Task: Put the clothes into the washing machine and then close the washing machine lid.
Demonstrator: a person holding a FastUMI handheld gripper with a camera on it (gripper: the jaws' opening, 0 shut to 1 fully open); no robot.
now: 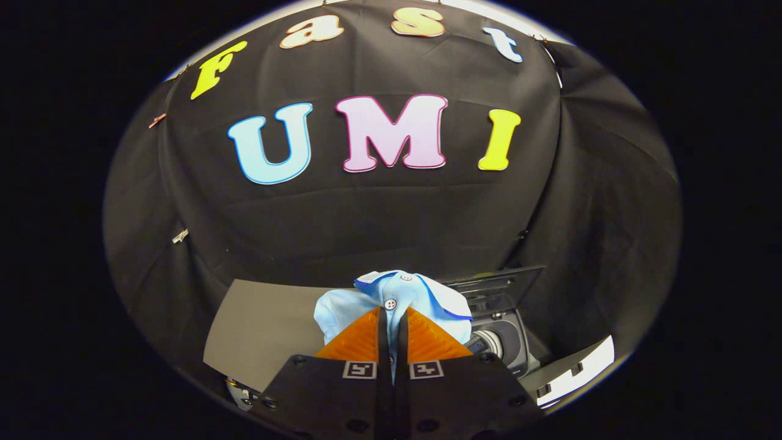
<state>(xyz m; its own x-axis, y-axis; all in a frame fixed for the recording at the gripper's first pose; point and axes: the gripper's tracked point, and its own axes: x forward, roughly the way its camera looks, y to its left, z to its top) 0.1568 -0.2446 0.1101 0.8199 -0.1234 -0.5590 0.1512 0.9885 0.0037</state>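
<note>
A light blue shirt (400,299) with white buttons and dark blue trim hangs bunched in my gripper (391,318), whose two fingers are shut on the cloth. The shirt is lifted above the grey tabletop (263,330). Just to the right of the fingers and below them stands a small dark washing machine (504,342) with its round drum opening showing. Its lid (495,284) stands raised behind the opening.
The black cloth wall rises close behind the table and wraps round on the right. A white surface with dark marks (574,370) lies to the right of the machine. Bare grey tabletop stretches to the left of the shirt.
</note>
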